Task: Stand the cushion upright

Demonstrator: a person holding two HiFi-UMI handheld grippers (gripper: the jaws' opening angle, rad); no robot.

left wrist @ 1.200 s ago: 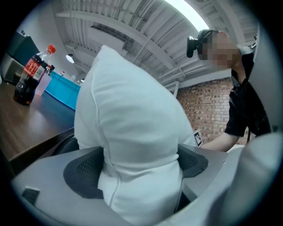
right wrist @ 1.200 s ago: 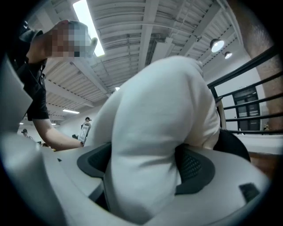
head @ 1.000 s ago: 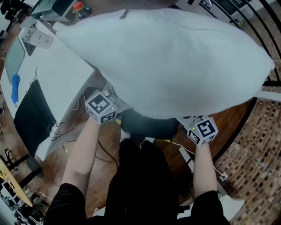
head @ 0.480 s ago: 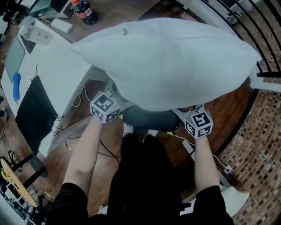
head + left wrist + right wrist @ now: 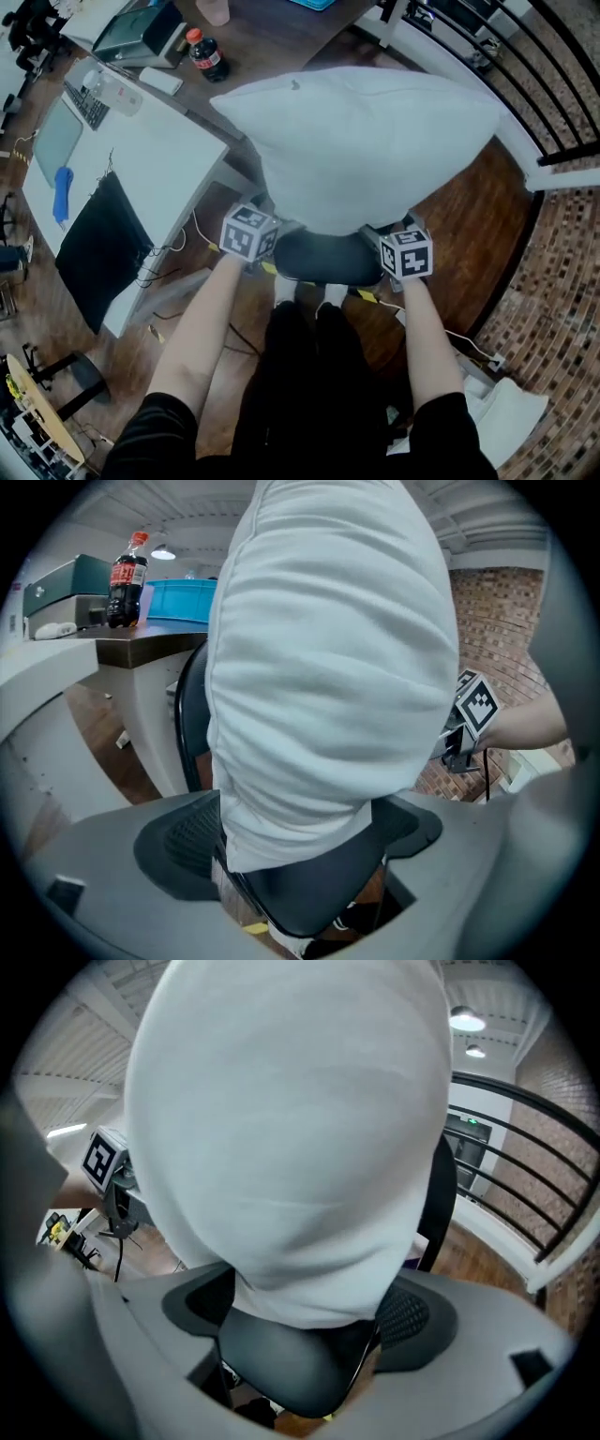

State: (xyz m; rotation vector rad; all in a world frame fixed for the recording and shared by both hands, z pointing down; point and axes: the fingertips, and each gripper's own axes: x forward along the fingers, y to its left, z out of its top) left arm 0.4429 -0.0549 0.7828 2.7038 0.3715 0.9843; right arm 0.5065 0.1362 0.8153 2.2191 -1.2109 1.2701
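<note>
A big white cushion [image 5: 366, 141] stands on edge over the black chair seat [image 5: 323, 258], its lower edge at or just above the seat. My left gripper [image 5: 258, 227] holds its lower left part and my right gripper [image 5: 398, 246] its lower right; their fingertips are hidden under it in the head view. In the left gripper view the cushion [image 5: 328, 667] fills the gap between the jaws of the left gripper [image 5: 295, 855], which are closing on it. In the right gripper view the cushion [image 5: 291, 1129] likewise sits between the closing jaws of the right gripper [image 5: 300, 1321].
A white desk [image 5: 141, 159] on the left carries a keyboard [image 5: 89, 103], with a cola bottle [image 5: 206, 54] behind it. A black cloth [image 5: 98, 248] hangs from the desk edge. Black railing [image 5: 553, 75] and brick paving [image 5: 562, 281] lie to the right. Cables trail on the wooden floor [image 5: 169, 309].
The cushion has come down from close under the camera toward the chair seat and looks smaller. Both grippers sank with it and moved closer together.
</note>
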